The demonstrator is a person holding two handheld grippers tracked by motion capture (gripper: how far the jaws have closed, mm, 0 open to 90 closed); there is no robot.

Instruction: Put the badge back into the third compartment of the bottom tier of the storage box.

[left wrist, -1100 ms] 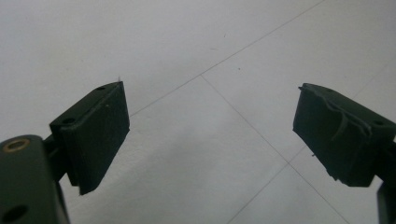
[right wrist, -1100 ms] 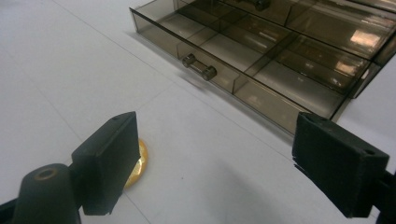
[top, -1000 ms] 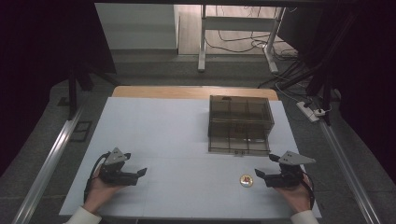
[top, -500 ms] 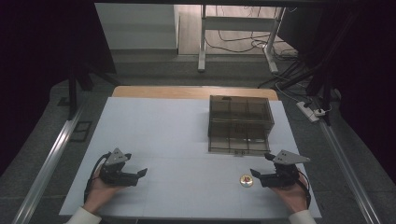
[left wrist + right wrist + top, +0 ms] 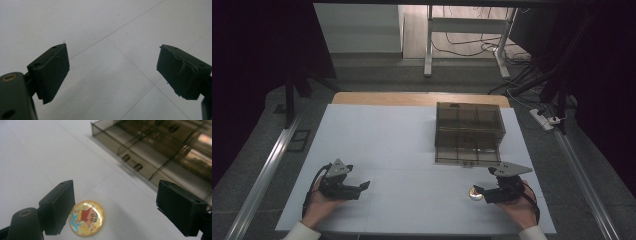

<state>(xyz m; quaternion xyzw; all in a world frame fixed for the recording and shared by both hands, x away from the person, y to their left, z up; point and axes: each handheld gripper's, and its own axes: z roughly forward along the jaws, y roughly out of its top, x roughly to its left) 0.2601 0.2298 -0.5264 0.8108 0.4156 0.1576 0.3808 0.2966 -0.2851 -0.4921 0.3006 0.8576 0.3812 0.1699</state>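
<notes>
1. A small round badge [image 5: 86,217] lies flat on the white table [image 5: 412,145]. It is shiny and yellow, with a cartoon child in a red shirt on it.
2. In the high view the badge [image 5: 474,193] sits near the front edge of the table, on the right side, just in front of the right gripper [image 5: 484,192].
3. The right gripper [image 5: 116,207] has its two black jaws wide apart. They hold nothing.
4. In the right gripper view the badge lies right next to one jaw, the one on the left of that picture. Its edge looks tucked just under that jaw. The other jaw is well apart from it.
5. A hand [image 5: 519,207] holds the right gripper from behind.
6. A see-through brown box [image 5: 468,132] stands on the table behind the badge. It has walls inside that split it into small rooms.
7. In the right gripper view two little dark knobs [image 5: 131,162] show on the front of the box [image 5: 160,150].
8. The left gripper [image 5: 362,187] is far away, on the left side of the table. Another hand [image 5: 321,205] holds it.
9. The left gripper [image 5: 113,72] also has its jaws wide apart, with bare white table between them.
10. Thin lines cross the table top there.
</notes>
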